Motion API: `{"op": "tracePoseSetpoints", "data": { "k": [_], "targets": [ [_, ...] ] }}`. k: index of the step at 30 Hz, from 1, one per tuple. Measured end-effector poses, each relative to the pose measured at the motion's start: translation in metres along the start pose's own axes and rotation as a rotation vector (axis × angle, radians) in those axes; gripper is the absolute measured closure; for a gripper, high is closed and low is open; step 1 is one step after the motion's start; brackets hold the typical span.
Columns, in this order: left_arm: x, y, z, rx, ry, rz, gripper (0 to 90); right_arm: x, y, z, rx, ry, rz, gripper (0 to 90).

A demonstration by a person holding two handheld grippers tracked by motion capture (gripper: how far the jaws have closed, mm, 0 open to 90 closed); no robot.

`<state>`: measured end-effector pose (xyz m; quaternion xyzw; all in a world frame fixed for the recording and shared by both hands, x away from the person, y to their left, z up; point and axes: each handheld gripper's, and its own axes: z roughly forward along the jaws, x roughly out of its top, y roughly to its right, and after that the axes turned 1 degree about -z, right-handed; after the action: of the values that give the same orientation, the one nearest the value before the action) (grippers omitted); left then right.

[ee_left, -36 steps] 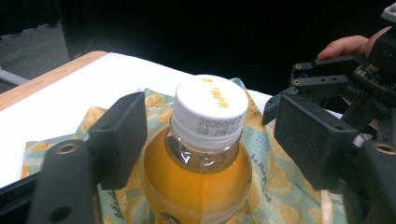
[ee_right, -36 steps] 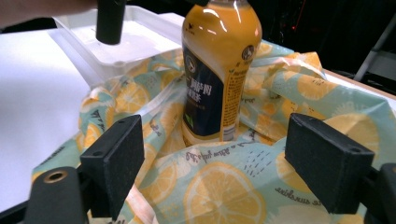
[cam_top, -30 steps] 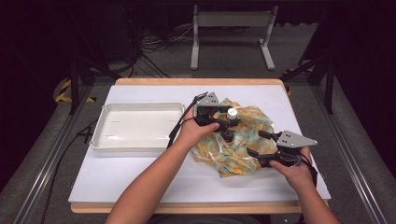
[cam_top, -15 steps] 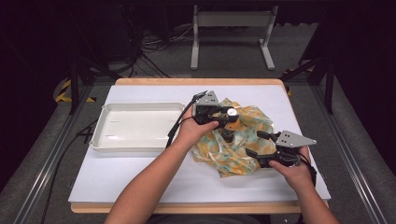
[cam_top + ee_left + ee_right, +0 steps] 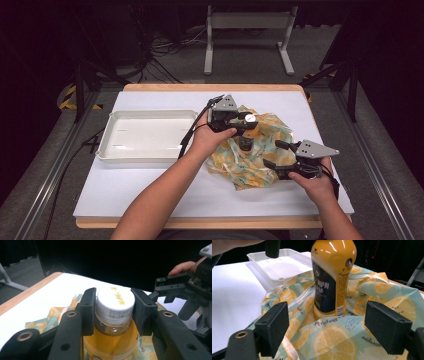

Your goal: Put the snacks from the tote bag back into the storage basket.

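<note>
Left hand-held gripper (image 5: 243, 121) clamped on the white cap (image 5: 115, 305) of the bottle (image 5: 333, 277), pads squeezing it from both sides per the left gripper view. Bottle is upright, yellow drink inside, dark label, standing on the crumpled lemon-print cloth (image 5: 260, 155) at centre-right of the bench (image 5: 150, 185). Right hand-held gripper (image 5: 272, 156) sits low at the near-right edge of the cloth, jaws apart with nothing between them; in the right gripper view its pads (image 5: 273, 326) frame the bottle's base from a short way off, not touching it, cloth bunched under and between them. The right one's jaws also show at the right edge of the left gripper view, near the cap but apart from it. White tray (image 5: 112, 150) on the left half of the bench, just beside the cloth, nothing in it. Left hand (image 5: 210, 140) reaches in over the tray's near-right corner; right hand (image 5: 312, 182) is near the bench's front-right edge. Cables trail from both hand-held grippers.
</note>
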<state>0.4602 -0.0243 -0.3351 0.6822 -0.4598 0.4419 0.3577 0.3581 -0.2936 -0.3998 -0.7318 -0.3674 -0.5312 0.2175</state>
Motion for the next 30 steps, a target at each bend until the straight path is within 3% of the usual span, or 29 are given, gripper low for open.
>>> {"op": "tracePoseSetpoints", "data": {
  "k": [6, 12, 18, 25, 30],
  "targets": [
    [0.009, 0.001, -0.006, -0.008, 0.019, -0.001, 58.3, -0.002, 0.002, 0.001, 0.0, -0.006, 0.004, 20.6],
    [0.02, 0.006, -0.012, 0.02, 0.014, -0.008, 58.3, -0.002, 0.002, 0.0, -0.002, -0.011, 0.005, 20.9],
    [0.03, 0.009, -0.019, 0.007, 0.04, -0.005, 58.3, -0.002, 0.002, 0.0, 0.001, -0.011, 0.006, 20.9],
    [0.039, 0.014, -0.026, 0.021, 0.05, 0.005, 58.3, -0.002, 0.002, 0.0, 0.013, -0.002, 0.0, 20.9],
    [0.042, 0.014, -0.03, 0.014, 0.061, -0.014, 58.3, -0.002, 0.001, 0.0, 0.017, 0.002, 0.0, 20.9]
  ]
}}
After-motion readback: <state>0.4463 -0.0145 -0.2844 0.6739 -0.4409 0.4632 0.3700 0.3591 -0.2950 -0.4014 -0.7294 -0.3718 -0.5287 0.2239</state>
